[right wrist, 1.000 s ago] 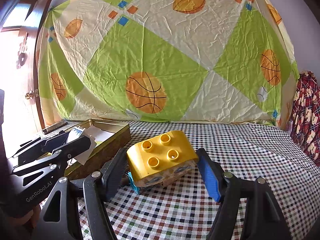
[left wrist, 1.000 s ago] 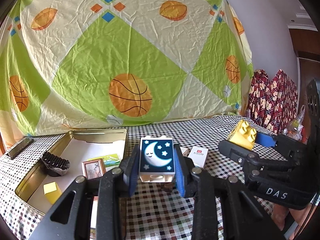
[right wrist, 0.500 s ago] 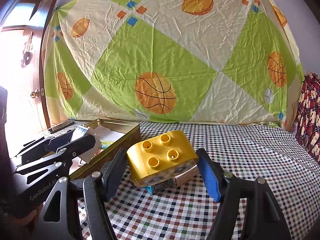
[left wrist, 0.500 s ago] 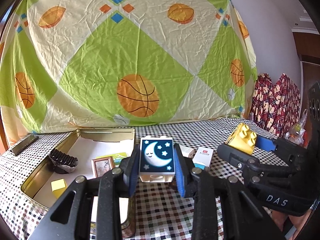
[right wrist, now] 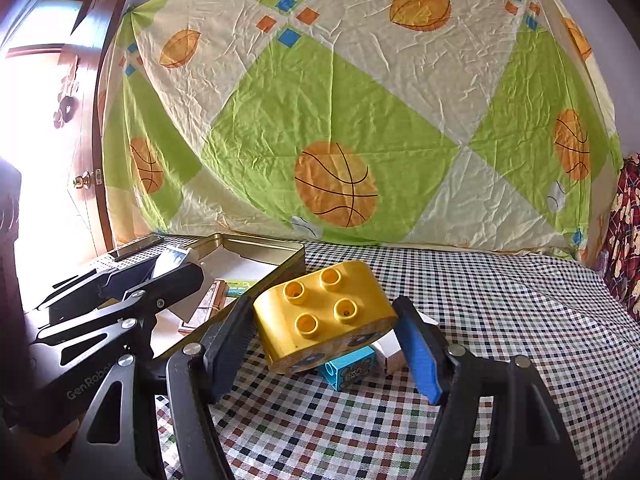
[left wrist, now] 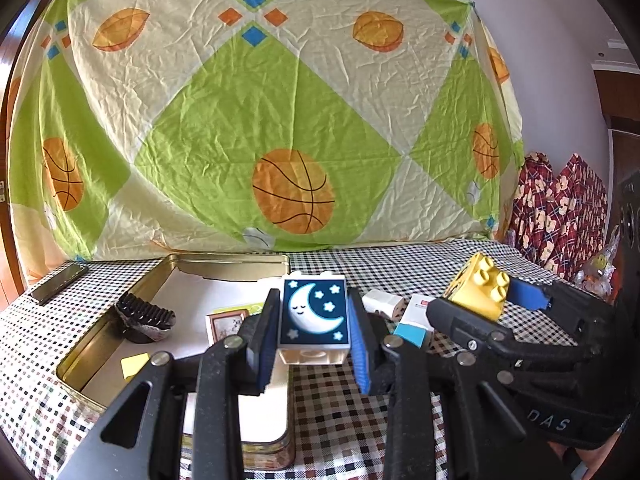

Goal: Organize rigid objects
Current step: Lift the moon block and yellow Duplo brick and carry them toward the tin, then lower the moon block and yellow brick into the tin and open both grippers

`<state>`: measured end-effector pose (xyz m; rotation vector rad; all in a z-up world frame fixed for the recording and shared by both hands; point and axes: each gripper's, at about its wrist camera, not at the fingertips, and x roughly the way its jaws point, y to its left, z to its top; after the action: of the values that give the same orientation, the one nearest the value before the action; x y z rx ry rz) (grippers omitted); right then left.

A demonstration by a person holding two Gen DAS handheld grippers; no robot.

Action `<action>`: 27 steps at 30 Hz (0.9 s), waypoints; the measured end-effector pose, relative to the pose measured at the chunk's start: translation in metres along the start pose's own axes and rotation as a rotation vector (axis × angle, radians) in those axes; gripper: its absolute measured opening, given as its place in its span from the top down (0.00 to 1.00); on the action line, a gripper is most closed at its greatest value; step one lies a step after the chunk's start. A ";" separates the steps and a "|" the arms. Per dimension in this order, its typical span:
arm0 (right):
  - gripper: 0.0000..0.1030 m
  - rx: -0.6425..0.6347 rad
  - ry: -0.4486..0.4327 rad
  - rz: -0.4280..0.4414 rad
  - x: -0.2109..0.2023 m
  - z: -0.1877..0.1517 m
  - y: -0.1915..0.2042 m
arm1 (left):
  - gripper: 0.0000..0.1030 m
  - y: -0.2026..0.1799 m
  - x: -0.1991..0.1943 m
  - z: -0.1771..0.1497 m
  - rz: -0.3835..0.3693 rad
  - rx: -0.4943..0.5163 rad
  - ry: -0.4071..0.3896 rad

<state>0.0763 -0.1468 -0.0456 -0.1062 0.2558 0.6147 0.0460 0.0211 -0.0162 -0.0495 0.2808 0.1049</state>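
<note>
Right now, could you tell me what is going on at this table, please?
A person is tidying toy blocks with a handheld claw in each hand. The left claw is shut on a moon block, held above the checked tablecloth by the open gold tin. The right claw grips a yellow studded block, tilted and lifted off the cloth. The tin already holds a dark paper cup, a small yellow piece and a small picture.

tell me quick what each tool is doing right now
Left tool: shut on the moon block.
Right tool: shut on the yellow brick.
</note>
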 end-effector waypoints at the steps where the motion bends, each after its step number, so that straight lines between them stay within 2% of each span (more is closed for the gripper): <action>1: 0.30 0.003 0.000 0.004 0.001 0.000 0.001 | 0.71 0.002 0.000 0.000 0.002 -0.002 0.001; 27: 0.30 -0.041 0.018 0.061 0.019 0.004 0.042 | 0.71 0.044 -0.002 0.000 0.040 -0.062 0.017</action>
<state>0.0675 -0.1016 -0.0478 -0.1442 0.2646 0.6804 0.0392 0.0646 -0.0176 -0.1061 0.2955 0.1533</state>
